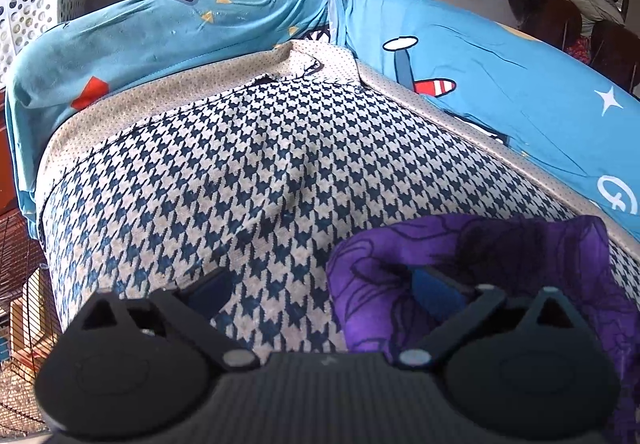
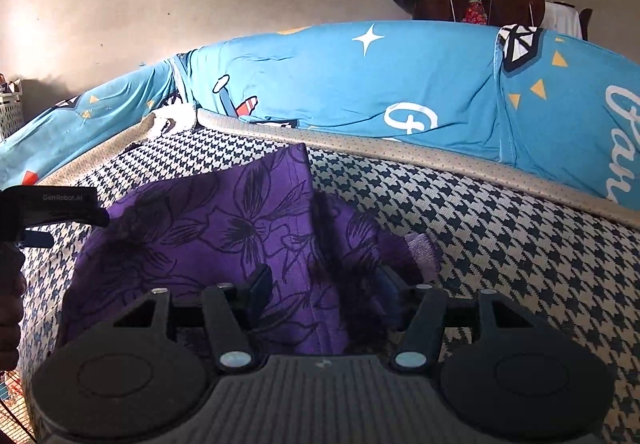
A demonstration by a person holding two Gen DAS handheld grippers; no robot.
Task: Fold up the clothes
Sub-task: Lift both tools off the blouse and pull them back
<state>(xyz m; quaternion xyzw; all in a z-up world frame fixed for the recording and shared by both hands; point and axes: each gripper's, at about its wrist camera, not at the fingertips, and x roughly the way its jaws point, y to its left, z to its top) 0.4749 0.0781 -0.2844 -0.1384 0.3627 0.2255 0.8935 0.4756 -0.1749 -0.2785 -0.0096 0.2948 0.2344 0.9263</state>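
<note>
Houndstooth cushion (image 2: 480, 212), crumpled purple floral garment (image 2: 224, 228)

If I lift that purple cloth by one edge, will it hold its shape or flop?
Probably flop: the purple cloth already lies creased and draped over the houndstooth cover. It looks thin, so likely light. The right tongs, open over it, may bunch it if pushed.

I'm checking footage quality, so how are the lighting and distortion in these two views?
Left wrist view: strong fisheye bending, the blue cushion arcs, dark vignette corners, even light. Right wrist view: same curvature, a bright glare patch on the wall at left, and the purple garment stays sharp.
</note>
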